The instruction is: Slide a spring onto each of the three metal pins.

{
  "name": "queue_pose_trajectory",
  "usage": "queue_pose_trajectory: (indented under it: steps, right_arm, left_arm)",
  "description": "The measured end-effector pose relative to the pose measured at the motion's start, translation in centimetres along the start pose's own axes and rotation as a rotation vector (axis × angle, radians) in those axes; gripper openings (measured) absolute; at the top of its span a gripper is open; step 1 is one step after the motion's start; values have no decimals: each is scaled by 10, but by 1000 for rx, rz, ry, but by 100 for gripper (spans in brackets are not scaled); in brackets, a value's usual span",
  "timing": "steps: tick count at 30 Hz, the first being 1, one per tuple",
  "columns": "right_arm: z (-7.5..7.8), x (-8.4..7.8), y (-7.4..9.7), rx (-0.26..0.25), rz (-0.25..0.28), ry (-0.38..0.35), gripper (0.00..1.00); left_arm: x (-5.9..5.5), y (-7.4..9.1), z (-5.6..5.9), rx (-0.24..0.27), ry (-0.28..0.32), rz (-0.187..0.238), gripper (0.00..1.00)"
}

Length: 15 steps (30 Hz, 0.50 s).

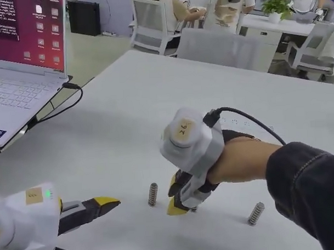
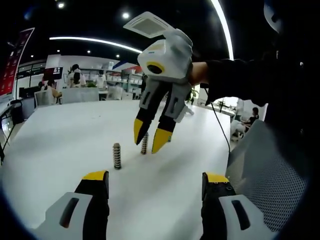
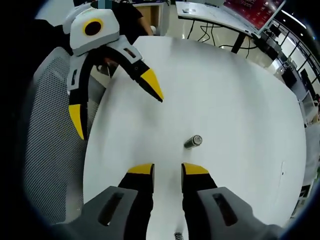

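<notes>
**Three springs standing: task judged all but done**

Head view. White worktop, smooth and mostly bare. Laptop at the left edge, cable trailing from it. First spring upright mid-worktop. Third spring well apart to the right, leaning slightly. Right claw tip-down just beside the first spring, with something small at its tips, too hidden to name. Left claw low at left, spread, grasping nothing. Beyond: office chairs, a plant, seated people.

Left gripper view. Own jaws wide apart, empty. Second spring upright at the right claw's parted tips; contact not clear.

Right gripper view. Own jaws a little apart, released, nothing between. First spring just ahead, seen end-on, with a pale round centre, probably a pin top.

Judgement: pins hidden inside the coils, so seating unconfirmed. All three springs standing unaided, so likely all threaded. Left to do, at most: settle the second spring and straighten the third.
</notes>
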State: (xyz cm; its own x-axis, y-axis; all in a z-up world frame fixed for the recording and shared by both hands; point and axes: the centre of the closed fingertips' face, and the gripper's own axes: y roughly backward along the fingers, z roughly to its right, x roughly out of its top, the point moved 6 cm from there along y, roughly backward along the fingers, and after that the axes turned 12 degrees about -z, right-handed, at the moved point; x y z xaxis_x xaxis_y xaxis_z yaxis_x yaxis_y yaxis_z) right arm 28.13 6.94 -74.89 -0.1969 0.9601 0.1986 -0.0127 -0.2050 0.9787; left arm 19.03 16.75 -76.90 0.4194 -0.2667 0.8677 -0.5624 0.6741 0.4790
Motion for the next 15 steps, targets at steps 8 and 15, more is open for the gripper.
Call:
queue_pose_trajectory:
  steps: [8, 15]
  right_arm:
    - [-15, -2, 12, -10, 87, -28, 24]
    - [-25, -12, 17, -21, 133, -63, 26]
  left_arm:
    - [2, 0, 1, -3, -4, 2, 73]
    - [3, -2, 3, -10, -10, 2, 73]
